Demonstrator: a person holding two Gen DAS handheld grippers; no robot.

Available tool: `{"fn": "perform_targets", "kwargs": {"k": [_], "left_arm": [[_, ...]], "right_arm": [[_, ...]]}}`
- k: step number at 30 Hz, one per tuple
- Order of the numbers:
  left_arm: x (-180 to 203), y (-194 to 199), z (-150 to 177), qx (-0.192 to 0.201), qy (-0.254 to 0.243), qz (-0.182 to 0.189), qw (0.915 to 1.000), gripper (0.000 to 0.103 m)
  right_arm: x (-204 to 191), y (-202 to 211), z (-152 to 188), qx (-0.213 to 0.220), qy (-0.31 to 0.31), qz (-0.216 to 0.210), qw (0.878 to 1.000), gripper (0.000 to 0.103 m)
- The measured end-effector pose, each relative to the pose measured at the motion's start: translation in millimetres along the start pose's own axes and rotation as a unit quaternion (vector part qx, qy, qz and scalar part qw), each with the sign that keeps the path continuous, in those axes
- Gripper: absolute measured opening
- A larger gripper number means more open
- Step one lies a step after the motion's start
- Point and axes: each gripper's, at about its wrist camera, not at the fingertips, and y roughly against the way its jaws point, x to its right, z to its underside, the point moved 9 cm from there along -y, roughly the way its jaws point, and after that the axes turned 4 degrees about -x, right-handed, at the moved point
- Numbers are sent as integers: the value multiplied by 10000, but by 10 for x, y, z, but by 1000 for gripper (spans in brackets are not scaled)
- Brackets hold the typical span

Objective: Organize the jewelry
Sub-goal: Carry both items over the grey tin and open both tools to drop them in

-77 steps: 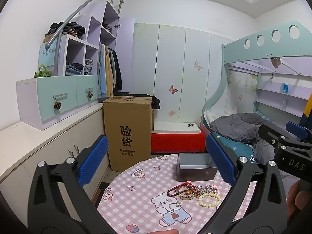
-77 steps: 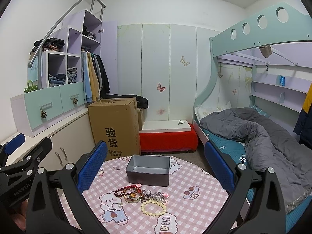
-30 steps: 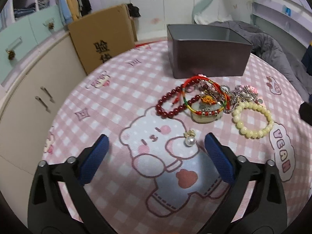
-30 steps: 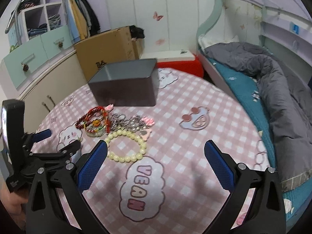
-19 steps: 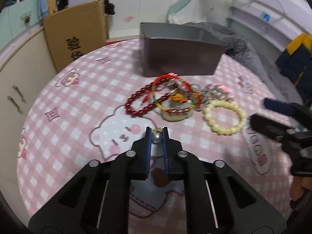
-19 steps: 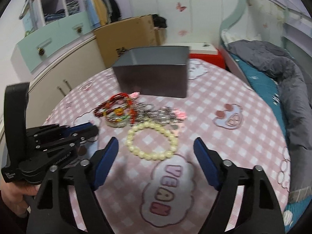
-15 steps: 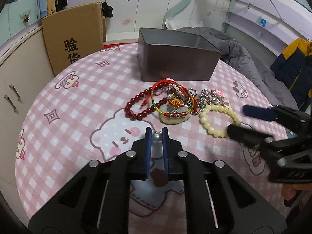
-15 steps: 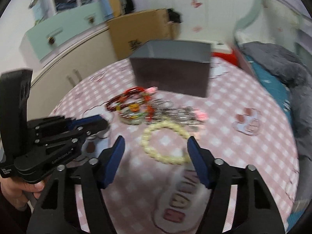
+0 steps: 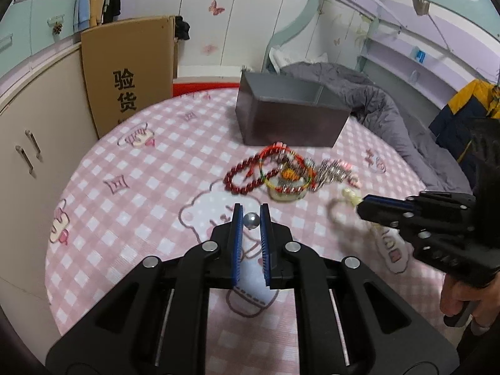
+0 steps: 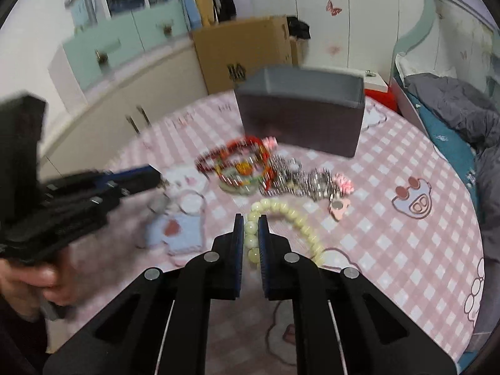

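My left gripper [image 9: 251, 218] is shut on a small pearl earring [image 9: 251, 220], held a little above the pink checked tablecloth [image 9: 140, 193]. In the right wrist view my right gripper [image 10: 251, 228] is shut on the cream bead bracelet [image 10: 297, 218], whose loop trails off to the right. That same gripper [image 9: 362, 207] shows from the side in the left wrist view, lifting the bracelet [image 9: 348, 195]. A pile of jewelry lies ahead: a dark red bead bracelet [image 9: 247, 176], red and coloured string bracelets [image 9: 287, 168] and silver pieces [image 10: 312, 181]. Behind it stands the open grey box [image 9: 290, 118].
The round table's edge curves close to a beige cabinet [image 9: 28, 143] on the left. A cardboard box [image 9: 125, 72] stands behind the table, a bed with a grey duvet [image 9: 390, 115] to the right. A hand [image 10: 40, 278] holds the left gripper's handle.
Both grippers have gone from wide open to shut: the left on the pearl earring, then lifting it; the right on the cream bracelet, dragging it out of its round shape.
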Motion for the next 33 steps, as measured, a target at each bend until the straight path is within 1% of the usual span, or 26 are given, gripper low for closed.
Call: {"fn": "perform_targets", "kwargs": {"k": [2, 4, 8, 9, 11, 14, 15, 18, 20, 22, 25, 27, 28, 29, 30, 31, 32, 33], "left_arm": [[21, 100, -109, 156, -13, 17, 9999, 11], [46, 173, -217, 289, -53, 28, 9996, 11], [100, 301, -531, 564, -151, 59, 9983, 11], [105, 322, -599, 617, -169, 65, 9979, 11], [127, 359, -840, 763, -219, 79, 9968, 11], [197, 329, -1165, 839, -279, 207, 9959, 11], [220, 303, -1240, 845, -306, 239, 9957, 11], [314, 147, -1527, 771, -414, 334, 9956, 11], [369, -20, -1684, 642, -466, 359, 9962, 11], [399, -184, -1770, 512, -439, 415, 9969, 11], [440, -478, -1795, 155, -449, 494, 9976, 11], [398, -615, -1784, 52, -415, 390, 9984, 12], [358, -699, -1781, -39, -391, 279, 9988, 24], [318, -759, -1776, -134, -351, 216, 9991, 58], [266, -781, -1768, -164, -282, 143, 9994, 78], [224, -750, -1773, -32, -214, 63, 9997, 95], [202, -689, -1779, 147, -210, 16, 9997, 96], [193, -648, -1777, 202, -242, -19, 9995, 96]], "right_arm": [[-20, 116, -115, 113, -62, -159, 9998, 8], [-43, 259, -241, 259, -106, -404, 9988, 8], [-103, 479, -551, 598, -96, -641, 9961, 8], [-105, 537, -634, 677, -66, -664, 9955, 8], [-105, 617, -782, 805, 14, -648, 9947, 8], [-63, 751, -1162, 1058, 120, -658, 9921, 8], [-35, 771, -1237, 1108, 130, -637, 9917, 8], [123, 740, -1511, 1190, 0, -645, 9908, 8], [273, 641, -1673, 1177, -105, -569, 9914, 8], [404, 502, -1745, 1061, -248, -550, 9925, 8], [609, 217, -1775, 821, -483, -509, 9941, 8], [709, 73, -1749, 696, -638, -499, 9943, 10], [763, 5, -1724, 642, -705, -446, 9944, 12], [816, -37, -1701, 616, -782, -408, 9942, 13], [849, -30, -1687, 630, -867, -419, 9934, 21], [893, -26, -1664, 667, -988, -439, 9919, 41], [930, 8, -1643, 732, -1084, -420, 9905, 55], [950, 51, -1635, 821, -1123, -370, 9896, 80]]}}
